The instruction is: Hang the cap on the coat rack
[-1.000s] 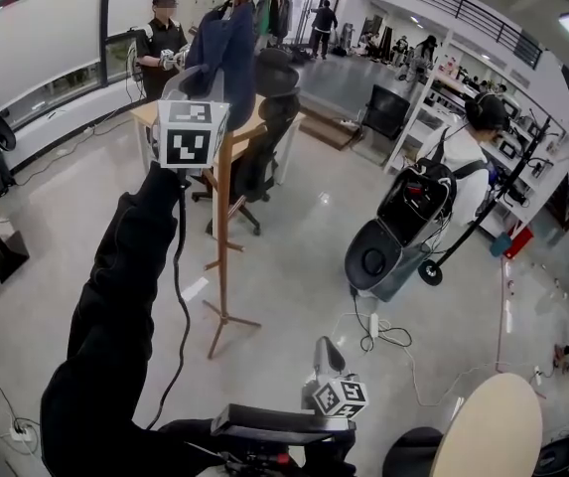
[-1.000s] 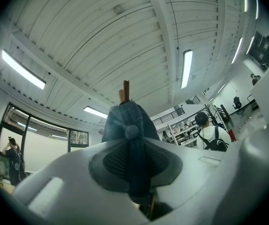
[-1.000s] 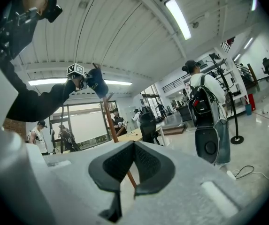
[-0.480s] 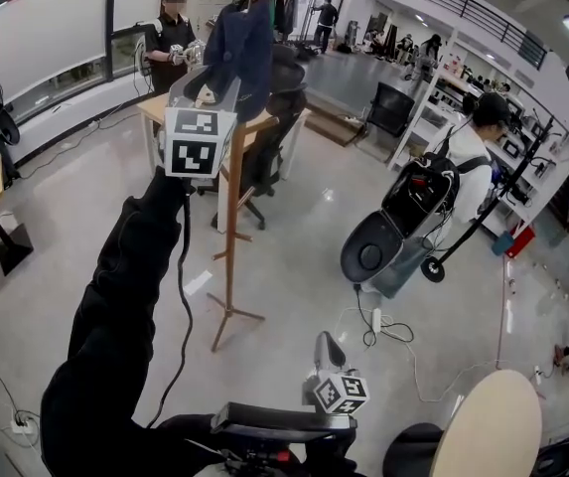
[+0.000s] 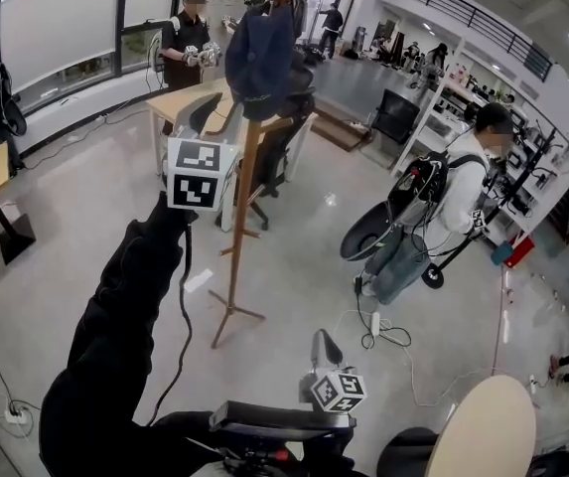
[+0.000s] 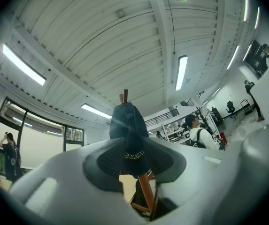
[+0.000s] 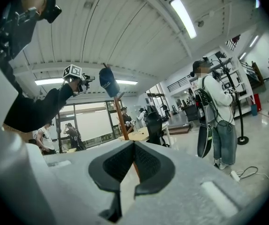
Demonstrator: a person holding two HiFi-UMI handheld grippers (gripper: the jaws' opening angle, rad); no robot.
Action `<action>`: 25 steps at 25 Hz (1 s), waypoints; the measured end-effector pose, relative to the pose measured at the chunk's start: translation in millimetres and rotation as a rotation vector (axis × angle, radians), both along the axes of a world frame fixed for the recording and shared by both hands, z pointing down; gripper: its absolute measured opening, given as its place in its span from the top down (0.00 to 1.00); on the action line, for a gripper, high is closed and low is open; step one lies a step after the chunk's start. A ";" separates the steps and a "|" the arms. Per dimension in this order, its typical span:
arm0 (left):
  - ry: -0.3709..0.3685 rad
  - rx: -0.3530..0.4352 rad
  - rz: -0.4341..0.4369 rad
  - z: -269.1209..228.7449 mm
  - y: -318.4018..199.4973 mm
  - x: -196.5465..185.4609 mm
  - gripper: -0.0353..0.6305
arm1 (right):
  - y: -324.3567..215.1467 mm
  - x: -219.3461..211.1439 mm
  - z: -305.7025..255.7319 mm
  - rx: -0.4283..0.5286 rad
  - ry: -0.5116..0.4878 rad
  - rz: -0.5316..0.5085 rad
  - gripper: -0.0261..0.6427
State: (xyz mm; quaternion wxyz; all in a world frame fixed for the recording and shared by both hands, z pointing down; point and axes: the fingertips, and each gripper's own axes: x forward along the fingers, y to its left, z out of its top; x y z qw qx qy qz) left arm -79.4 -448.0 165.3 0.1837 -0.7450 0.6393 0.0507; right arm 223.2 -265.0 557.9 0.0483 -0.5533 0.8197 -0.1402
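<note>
Head view: cap is draped over the top of the coat rack. Left gripper is raised, below the cap and apart from it. Right gripper is held low.

Left gripper view: jaws spread, having just been closing a little, with nothing pinched. Cap shows beyond the gap, on the rack. Likely light, soft cloth whose crown would crumple; the stiffer brim looks the best hold.

Right gripper view: pads pressed together at the tips, empty. Cap well apart.

Coat rack seemingly in three views
</note>
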 end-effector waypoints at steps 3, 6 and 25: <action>0.026 -0.018 0.043 14.7 17.2 3.6 0.76 | 2.1 -4.7 -0.5 -0.001 0.004 -0.012 0.96; 0.033 -0.045 0.080 31.2 30.9 7.0 0.76 | 4.0 -9.9 -1.3 -0.002 0.006 -0.020 0.96; 0.052 -0.180 0.094 138.9 76.8 -2.9 0.90 | 5.4 -42.9 -5.8 -0.002 0.019 -0.059 0.96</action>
